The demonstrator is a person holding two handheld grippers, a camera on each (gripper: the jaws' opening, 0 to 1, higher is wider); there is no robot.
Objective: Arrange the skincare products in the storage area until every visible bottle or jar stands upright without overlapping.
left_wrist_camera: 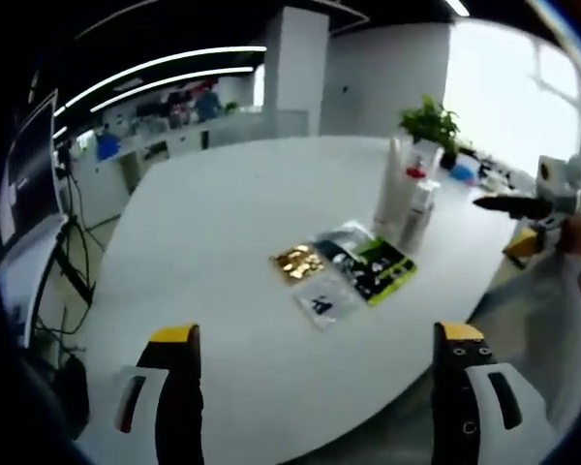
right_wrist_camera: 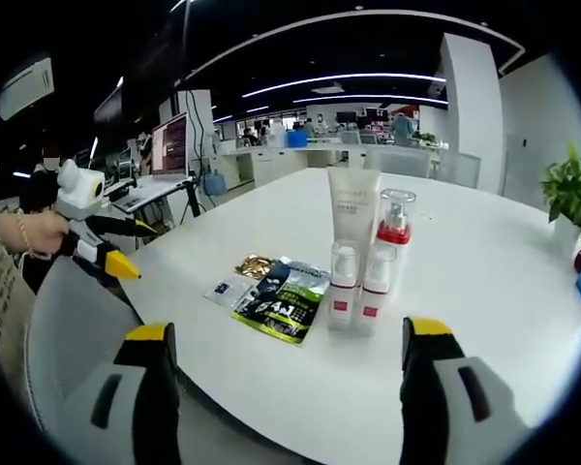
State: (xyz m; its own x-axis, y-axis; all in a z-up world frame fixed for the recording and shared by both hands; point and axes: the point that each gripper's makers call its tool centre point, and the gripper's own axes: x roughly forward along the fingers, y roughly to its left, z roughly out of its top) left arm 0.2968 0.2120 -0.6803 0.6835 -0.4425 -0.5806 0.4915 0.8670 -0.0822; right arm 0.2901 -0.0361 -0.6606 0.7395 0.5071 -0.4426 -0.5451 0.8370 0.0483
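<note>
On the white surface (right_wrist_camera: pixel 484 291), a tube (right_wrist_camera: pixel 353 208), a pump bottle (right_wrist_camera: pixel 393 228) and two small bottles (right_wrist_camera: pixel 343 283) are standing upright together, long axes vertical, beside flat sachets (right_wrist_camera: pixel 283 300). The left hand-held gripper (left_wrist_camera: pixel 315 373) and right hand-held gripper (right_wrist_camera: pixel 283 373) are hovering with jaws apart, holding nothing.

Left gripper view looks across the white table (left_wrist_camera: pixel 213 252) from its near edge, set back. Right gripper view faces the table from another side, closer. Both share the upright bottles (right_wrist_camera: pixel 368 257) and flat sachets (left_wrist_camera: pixel 344 266).
</note>
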